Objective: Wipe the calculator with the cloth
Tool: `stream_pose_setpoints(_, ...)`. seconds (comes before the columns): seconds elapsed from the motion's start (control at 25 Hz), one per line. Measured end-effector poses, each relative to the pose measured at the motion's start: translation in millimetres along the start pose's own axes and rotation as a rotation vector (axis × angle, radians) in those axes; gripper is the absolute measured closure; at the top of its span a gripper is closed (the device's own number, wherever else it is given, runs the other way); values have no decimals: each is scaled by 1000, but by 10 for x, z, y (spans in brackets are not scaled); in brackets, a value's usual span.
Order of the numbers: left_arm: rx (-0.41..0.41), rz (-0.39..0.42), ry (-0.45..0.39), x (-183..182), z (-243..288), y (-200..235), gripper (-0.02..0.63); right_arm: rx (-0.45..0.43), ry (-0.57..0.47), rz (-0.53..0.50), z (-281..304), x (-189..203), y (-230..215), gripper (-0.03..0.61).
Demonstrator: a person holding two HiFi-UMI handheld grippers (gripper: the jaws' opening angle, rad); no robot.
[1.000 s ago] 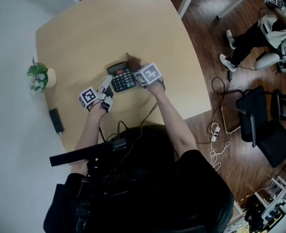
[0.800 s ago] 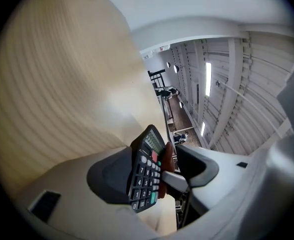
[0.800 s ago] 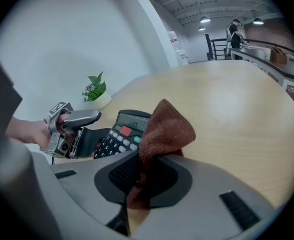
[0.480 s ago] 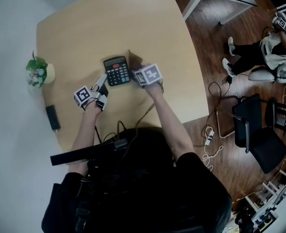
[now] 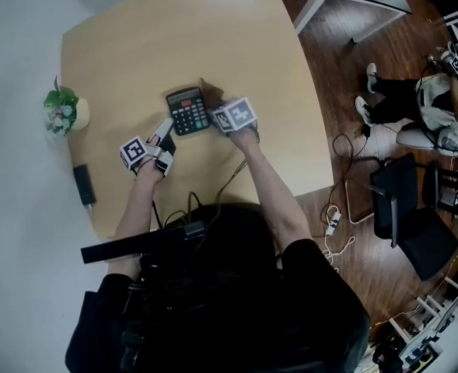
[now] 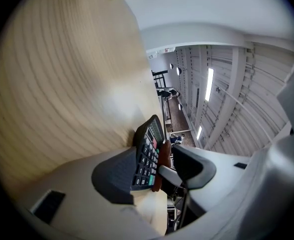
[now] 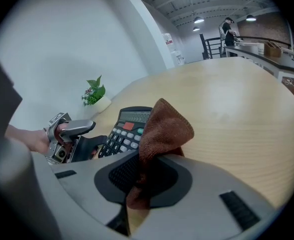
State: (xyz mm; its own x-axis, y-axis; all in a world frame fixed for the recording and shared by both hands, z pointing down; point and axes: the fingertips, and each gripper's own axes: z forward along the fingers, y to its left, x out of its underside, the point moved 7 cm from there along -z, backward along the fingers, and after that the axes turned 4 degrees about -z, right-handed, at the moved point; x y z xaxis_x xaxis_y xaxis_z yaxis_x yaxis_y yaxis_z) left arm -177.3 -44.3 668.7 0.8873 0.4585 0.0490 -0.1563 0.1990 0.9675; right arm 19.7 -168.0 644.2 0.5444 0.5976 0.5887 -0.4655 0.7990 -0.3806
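A black calculator [image 5: 187, 109] lies flat on the light wooden table [image 5: 182, 37]. My left gripper [image 5: 165, 136] reaches level at its near left corner. In the left gripper view the calculator [image 6: 147, 151] stands between the jaws of that gripper [image 6: 154, 171]. These jaws have just been closing, and a gap still shows at the far pad. My right gripper [image 5: 215, 107] is shut on a brown cloth [image 5: 208, 93] at the calculator's right edge. In the right gripper view the cloth [image 7: 161, 129] bunches up out of the right gripper [image 7: 147, 176], beside the calculator's keys [image 7: 124, 134].
A small potted plant [image 5: 64, 115] and a flat black object [image 5: 82, 185] sit near the table's left edge. Past the right edge, on the wooden floor, are a dark chair [image 5: 415, 216], cables [image 5: 339, 216] and a seated person [image 5: 419, 92].
The head view has shifted slightly. Both grippers keep their places at the calculator, and the cloth stays in the right one.
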Motion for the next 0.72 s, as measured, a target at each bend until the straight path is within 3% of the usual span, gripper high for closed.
stream_pose_setpoints(0.72, 14, -9, -17, -24, -17, 38, 376, 19, -63, 67, -62, 165, 37, 526)
